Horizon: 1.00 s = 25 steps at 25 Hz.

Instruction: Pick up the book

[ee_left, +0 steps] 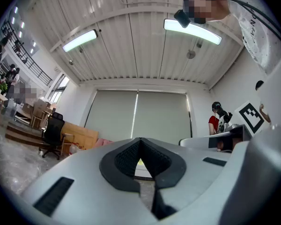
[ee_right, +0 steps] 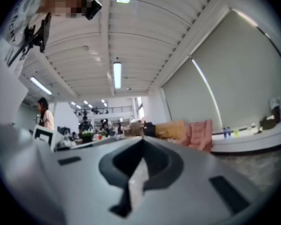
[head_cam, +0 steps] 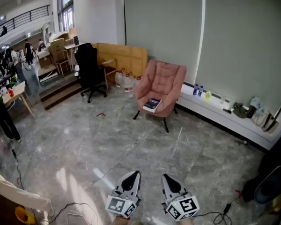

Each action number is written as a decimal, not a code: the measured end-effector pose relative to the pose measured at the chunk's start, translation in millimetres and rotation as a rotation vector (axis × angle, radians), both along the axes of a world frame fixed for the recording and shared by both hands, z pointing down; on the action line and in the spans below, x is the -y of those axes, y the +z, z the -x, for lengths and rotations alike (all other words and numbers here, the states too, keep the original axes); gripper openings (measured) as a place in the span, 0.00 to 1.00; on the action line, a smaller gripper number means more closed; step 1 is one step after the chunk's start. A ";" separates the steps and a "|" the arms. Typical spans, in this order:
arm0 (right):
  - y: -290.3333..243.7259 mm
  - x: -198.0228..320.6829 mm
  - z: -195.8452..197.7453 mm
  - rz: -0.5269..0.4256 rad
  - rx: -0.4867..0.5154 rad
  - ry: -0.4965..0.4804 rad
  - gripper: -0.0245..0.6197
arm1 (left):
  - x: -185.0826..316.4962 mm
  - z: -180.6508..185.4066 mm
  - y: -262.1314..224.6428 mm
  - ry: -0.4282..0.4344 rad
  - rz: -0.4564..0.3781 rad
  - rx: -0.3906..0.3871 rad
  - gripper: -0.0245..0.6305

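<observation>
left gripper (head_cam: 134, 174) and right gripper (head_cam: 166, 176) sit at the bottom edge of the head view, side by side, close but not touching, each with its marker cube (head_cam: 120, 205) at the back. both point out across the grey tiled floor (head_cam: 84, 144) toward the far wall.

left gripper view: jaws of the left gripper (ee_left: 140, 139) are closed tip to tip, nothing between them. it looks slightly upward at the ceiling lights and the pale roller blind (ee_left: 138, 114). right gripper view: jaws of the right gripper (ee_right: 142, 138) are fully together as well, nothing gripped. the view is a bit blurred.

book (head_cam: 152, 105), dark cover, lies flat on the seat of the pink armchair (head_cam: 165, 81), toward the seat's front edge. well apart from both grippers, with open floor between. the armchair stands on thin dark legs just in front of a low white ledge (head_cam: 215, 114) that runs along the wall under the blind. small bottles (head_cam: 197, 91) stand on that ledge to the armchair's right in the picture, and bags lie further along it.

left of the armchair in the picture: clear jugs (head_cam: 124, 80) on the floor, a wooden panel (head_cam: 124, 56) against the wall, and a black office chair (head_cam: 90, 69). the armchair (ee_right: 199, 132) also shows in the right gripper view, right of the jaws; the book can't be made out there.
</observation>
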State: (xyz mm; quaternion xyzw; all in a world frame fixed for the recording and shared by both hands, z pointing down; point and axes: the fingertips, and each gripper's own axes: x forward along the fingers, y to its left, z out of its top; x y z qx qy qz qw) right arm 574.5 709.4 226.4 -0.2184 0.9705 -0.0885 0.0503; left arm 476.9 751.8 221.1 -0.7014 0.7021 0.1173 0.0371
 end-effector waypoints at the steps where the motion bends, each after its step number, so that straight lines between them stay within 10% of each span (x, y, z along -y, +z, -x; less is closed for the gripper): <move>1: 0.7 -0.3 -1.2 -0.001 0.000 0.002 0.06 | 0.1 -1.7 1.6 0.000 -0.001 0.001 0.06; 25: 11.0 62.7 43.5 -0.028 -0.035 -0.031 0.06 | 69.2 29.6 21.0 -0.015 0.010 -0.011 0.06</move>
